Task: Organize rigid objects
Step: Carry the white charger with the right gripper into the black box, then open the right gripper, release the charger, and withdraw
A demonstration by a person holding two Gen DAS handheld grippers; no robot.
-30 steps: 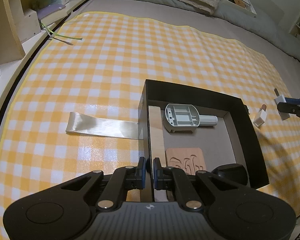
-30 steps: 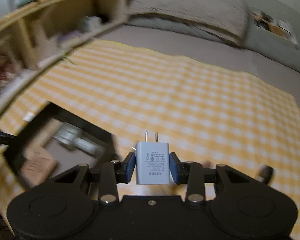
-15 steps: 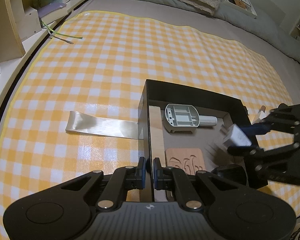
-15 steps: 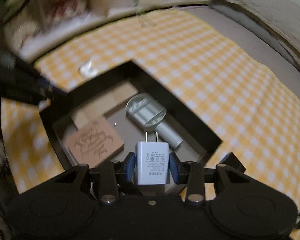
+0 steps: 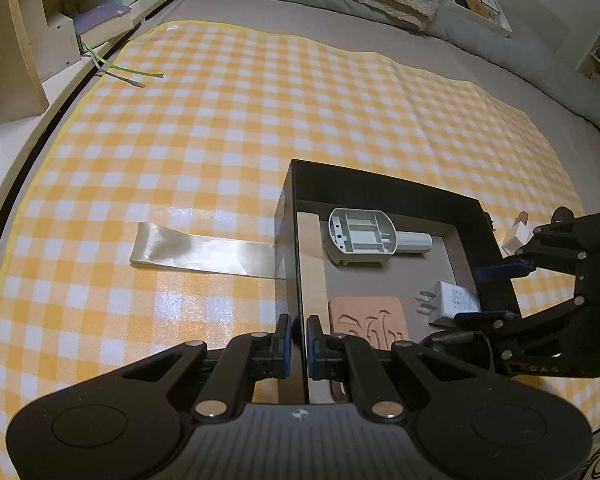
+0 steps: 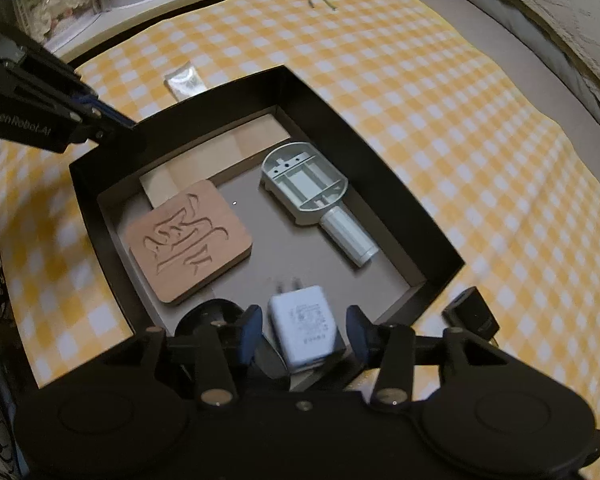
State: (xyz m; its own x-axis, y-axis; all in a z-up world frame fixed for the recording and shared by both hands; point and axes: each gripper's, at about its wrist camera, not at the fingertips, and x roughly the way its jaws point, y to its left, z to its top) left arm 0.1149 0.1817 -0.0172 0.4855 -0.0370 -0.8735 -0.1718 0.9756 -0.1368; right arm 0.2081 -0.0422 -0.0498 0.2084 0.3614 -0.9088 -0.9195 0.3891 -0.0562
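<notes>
A bed with a yellow checked cloth (image 5: 228,128) fills my view, a black box (image 5: 380,192) on it. My left gripper (image 5: 296,340) is clamped tight on the box's near wall. My right gripper (image 6: 304,334) hangs over the box corner, jaws opening, the white charger (image 6: 304,328) loose between them with gaps on both sides. Inside the box lie a carved wooden block (image 6: 188,240), a grey plastic part (image 6: 312,200) and a pale wooden slat (image 6: 216,156). A silver strip (image 5: 204,252) lies outside, touching the box.
</notes>
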